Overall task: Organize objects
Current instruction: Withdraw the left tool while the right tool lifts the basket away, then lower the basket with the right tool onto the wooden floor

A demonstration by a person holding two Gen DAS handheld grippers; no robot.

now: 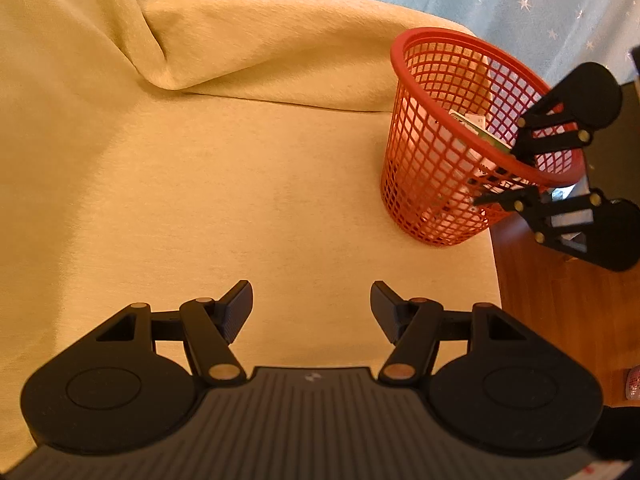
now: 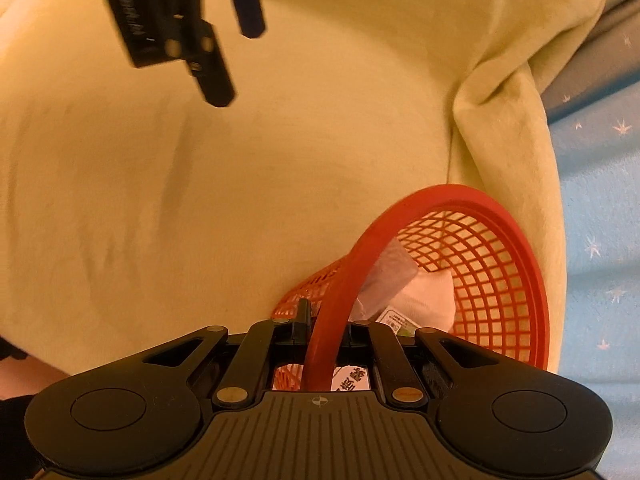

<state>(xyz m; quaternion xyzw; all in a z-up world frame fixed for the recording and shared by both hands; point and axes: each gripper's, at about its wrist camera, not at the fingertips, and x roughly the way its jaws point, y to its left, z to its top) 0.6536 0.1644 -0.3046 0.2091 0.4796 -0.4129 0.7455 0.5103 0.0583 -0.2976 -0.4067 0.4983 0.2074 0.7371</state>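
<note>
On yellow cloth, right gripper clamping basket rim

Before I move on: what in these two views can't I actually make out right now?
- Items in the red basket: the mesh and the right gripper hide them in the left wrist view.
- Packet label: cut off by the gripper's linkage in the right wrist view.
- Left gripper there: blurred, cropped by the top edge.
- Basket base: unseen in both.
</note>
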